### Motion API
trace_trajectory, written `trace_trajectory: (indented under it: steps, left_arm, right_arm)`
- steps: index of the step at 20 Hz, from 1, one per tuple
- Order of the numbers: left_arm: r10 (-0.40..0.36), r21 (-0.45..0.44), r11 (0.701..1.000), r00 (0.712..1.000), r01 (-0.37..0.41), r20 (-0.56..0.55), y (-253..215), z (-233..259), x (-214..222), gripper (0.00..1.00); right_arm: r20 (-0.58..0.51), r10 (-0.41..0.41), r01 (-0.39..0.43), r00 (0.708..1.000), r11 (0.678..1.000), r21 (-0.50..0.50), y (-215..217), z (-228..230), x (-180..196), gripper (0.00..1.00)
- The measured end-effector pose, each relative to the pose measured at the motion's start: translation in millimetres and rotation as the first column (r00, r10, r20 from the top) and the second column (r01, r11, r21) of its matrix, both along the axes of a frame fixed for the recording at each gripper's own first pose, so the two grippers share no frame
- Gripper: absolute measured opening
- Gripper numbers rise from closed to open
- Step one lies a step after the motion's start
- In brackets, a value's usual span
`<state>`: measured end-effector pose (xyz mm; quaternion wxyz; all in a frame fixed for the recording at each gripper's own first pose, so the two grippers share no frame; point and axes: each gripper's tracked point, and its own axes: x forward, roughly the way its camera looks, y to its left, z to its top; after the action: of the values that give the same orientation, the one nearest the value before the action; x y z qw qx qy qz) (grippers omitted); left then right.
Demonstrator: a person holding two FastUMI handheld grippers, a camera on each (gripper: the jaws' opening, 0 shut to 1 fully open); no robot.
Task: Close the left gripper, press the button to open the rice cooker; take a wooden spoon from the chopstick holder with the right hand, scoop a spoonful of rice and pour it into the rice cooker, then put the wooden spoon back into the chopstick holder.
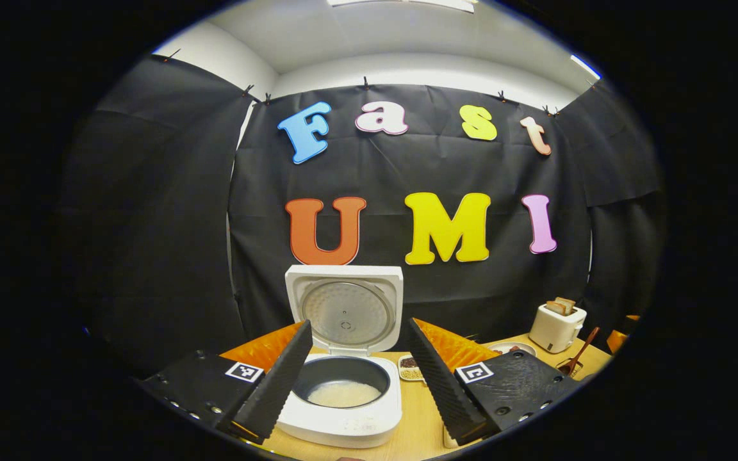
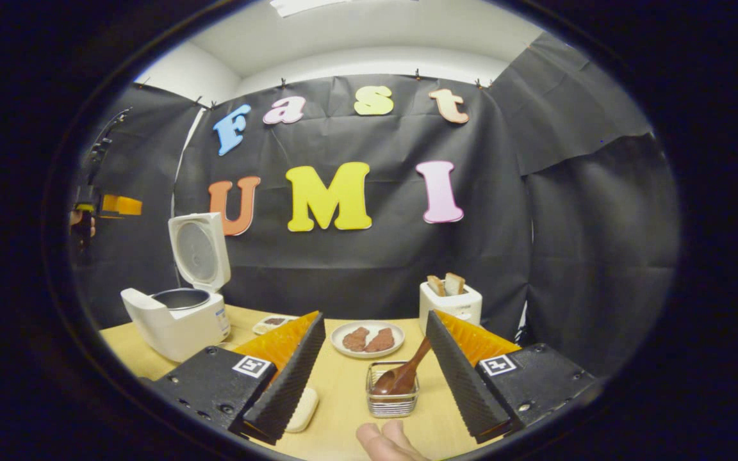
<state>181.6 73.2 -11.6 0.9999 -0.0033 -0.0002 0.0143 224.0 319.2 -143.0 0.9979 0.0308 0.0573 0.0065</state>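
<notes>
The white rice cooker (image 1: pixel 343 410) stands open in front of me, lid (image 1: pixel 345 307) upright, with white rice in its dark pot (image 1: pixel 343 392). My left gripper (image 1: pixel 359 322) hangs open just before it, one finger on each side of the pot. In the right gripper view the cooker (image 2: pixel 177 320) is at the left. The wooden spoon (image 2: pixel 407 371) leans bowl-down in the wire chopstick holder (image 2: pixel 393 400), just ahead of my open right gripper (image 2: pixel 375 315), nearer its right finger. Nothing sits between either pair of fingers. The spoon (image 1: pixel 582 352) also shows far right.
A white toaster (image 2: pixel 450 302) with bread stands at the back. A plate (image 2: pixel 368 338) holds brown food. A small dish of grains (image 1: pixel 410 368) sits right of the cooker. A white block (image 2: pixel 303 410) lies by the right gripper's left finger. A fingertip (image 2: pixel 385 442) shows at the bottom.
</notes>
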Motion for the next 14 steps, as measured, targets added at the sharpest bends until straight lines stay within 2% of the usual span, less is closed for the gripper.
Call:
trace_trajectory:
  steps: [2, 5, 8, 9, 11, 12, 13, 14]
  left_arm:
    - [-0.029, -0.005, 1.0, 0.999, 0.03, 0.025, -1, 18, 19, 0.94]
    - [-0.064, -0.028, 0.997, 0.994, 0.067, 0.087, 4, 45, 46, 0.94]
    - [-0.027, -0.05, 0.998, 0.993, 0.033, 0.117, 25, 60, 77, 0.94]
    - [-0.027, -0.073, 0.997, 0.991, 0.037, 0.127, 29, 66, 88, 0.95]
    - [-0.02, -0.122, 0.992, 0.988, 0.039, 0.155, 38, 77, 107, 0.94]
    - [-0.014, -0.128, 0.991, 0.986, 0.035, 0.166, 42, 81, 118, 0.94]
    - [0.002, -0.124, 0.992, 0.985, 0.02, 0.175, 49, 83, 129, 1.0]
    - [0.025, -0.116, 0.993, 0.984, -0.004, 0.176, 59, 83, 140, 0.94]
  right_arm:
    - [-0.013, 0.038, -0.038, 0.999, 0.999, 0.023, 10, -4, -3, 1.0]
    - [-0.011, 0.046, -0.046, 0.999, 0.999, 0.024, 8, -3, -1, 1.0]
    - [-0.013, 0.055, -0.055, 0.998, 0.998, 0.036, 12, -4, -2, 1.0]
    - [-0.012, 0.065, -0.065, 0.998, 0.997, 0.036, 13, -4, -1, 0.96]
    - [-0.005, 0.083, -0.083, 0.997, 0.996, 0.027, 14, -3, 0, 0.96]
    - [0.001, 0.086, -0.086, 0.996, 0.996, 0.02, 14, -2, 1, 1.0]
    - [0.011, 0.09, -0.09, 0.996, 0.996, 0.011, 13, 0, 2, 1.0]
    - [0.02, 0.096, -0.096, 0.995, 0.995, 0.007, 14, 1, 3, 1.0]
